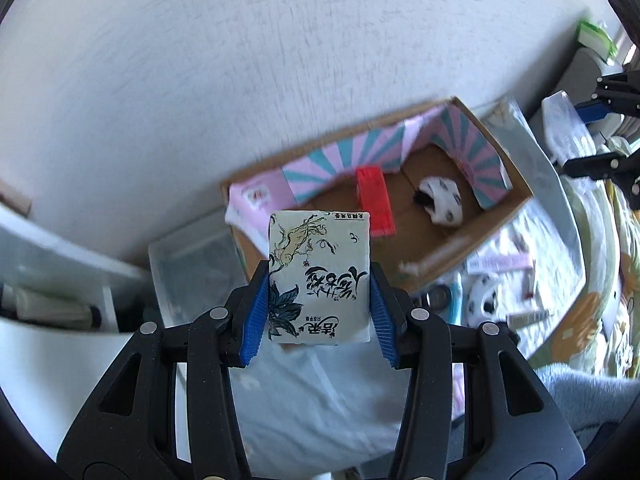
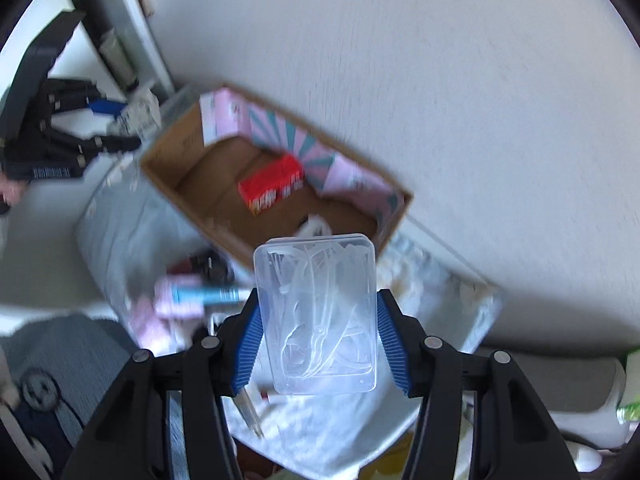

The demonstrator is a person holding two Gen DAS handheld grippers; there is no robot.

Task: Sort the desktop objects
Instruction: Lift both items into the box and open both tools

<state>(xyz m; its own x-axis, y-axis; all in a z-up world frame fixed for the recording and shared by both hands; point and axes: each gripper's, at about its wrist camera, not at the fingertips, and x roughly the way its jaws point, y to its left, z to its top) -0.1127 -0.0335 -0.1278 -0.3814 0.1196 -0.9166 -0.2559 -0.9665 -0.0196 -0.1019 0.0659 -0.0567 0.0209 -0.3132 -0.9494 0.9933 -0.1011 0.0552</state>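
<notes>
Through the left wrist camera, the left gripper [image 1: 319, 298] is pinching a small printed packet [image 1: 319, 276] by its two long sides, blue pads flat against it so it is standing up between the fingers; it is hanging above the near left corner of the cardboard box [image 1: 472, 240], which looks like where it is headed; inside the box a red carton [image 1: 375, 200] is lying by the striped back wall and a spotted white thing [image 1: 442, 200] is sitting toward the right end; more clutter is waiting just outside the box's near wall

Through the right wrist camera, the right gripper [image 2: 318, 314] is clamping a clear plastic case [image 2: 318, 312] across its width, lid facing the lens, something pale and tangled showing inside; it is hovering over the box's [image 2: 176, 148] near right corner, the red carton [image 2: 272, 186] lying by the far wall; both loads are being held high, I'd guess to clear the box's walls before dropping in
</notes>
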